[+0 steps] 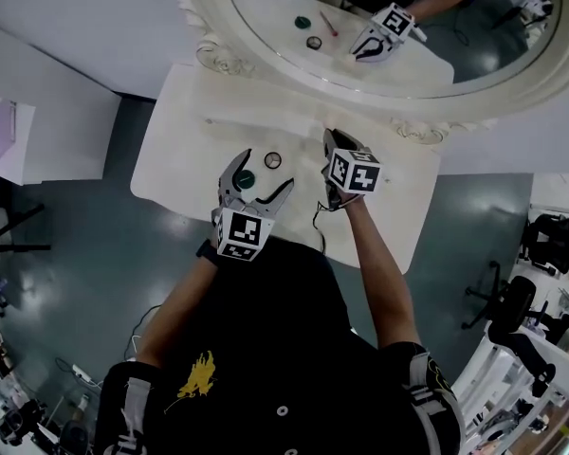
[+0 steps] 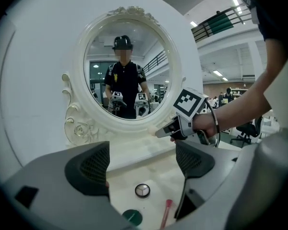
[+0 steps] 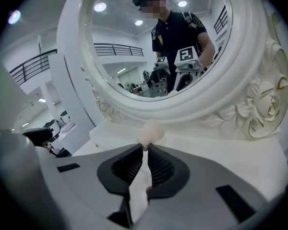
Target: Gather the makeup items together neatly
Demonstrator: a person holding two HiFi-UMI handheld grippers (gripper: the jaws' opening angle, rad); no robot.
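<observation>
On the white vanity table (image 1: 185, 136) lie a dark green round compact (image 2: 132, 217), a small round eyeshadow pan (image 2: 142, 190) and a pink stick (image 2: 166, 212). My left gripper (image 2: 143, 164) hangs open just above them, nothing between its pads. In the head view the green compact (image 1: 244, 179) sits between its jaws and the pan (image 1: 272, 160) just beyond. My right gripper (image 3: 148, 150) is shut on a pale makeup sponge (image 3: 150, 132), held near the mirror's base. In the head view it (image 1: 329, 145) is right of the pan.
A large oval mirror (image 1: 398, 27) in an ornate white frame (image 2: 77, 128) stands along the table's back edge and reflects me and both grippers. A thin cable (image 1: 318, 221) runs off the table's near edge. Grey floor surrounds the table.
</observation>
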